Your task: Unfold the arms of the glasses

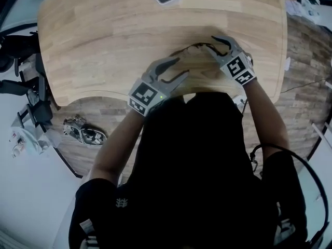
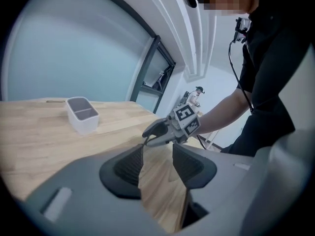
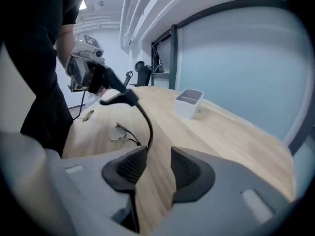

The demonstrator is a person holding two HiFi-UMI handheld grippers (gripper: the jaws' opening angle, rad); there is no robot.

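Office-like room, pale wooden desk (image 1: pixel 104 45), frosted glass partition walls (image 3: pixel 236 53)

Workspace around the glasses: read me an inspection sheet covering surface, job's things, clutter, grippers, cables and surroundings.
Surface: light wooden table, curved near edge.
Job's things: glasses lie on the table near the person, in neither gripper; whether the arms are folded cannot be told.
Clutter: white two-compartment bin at the table's far edge.
Grippers: left gripper open, only bare wood between its fingers; right gripper open, likewise empty.
Cables: black cable loops at the person's right side.
Surroundings: wood-pattern floor, glass partition behind the table.
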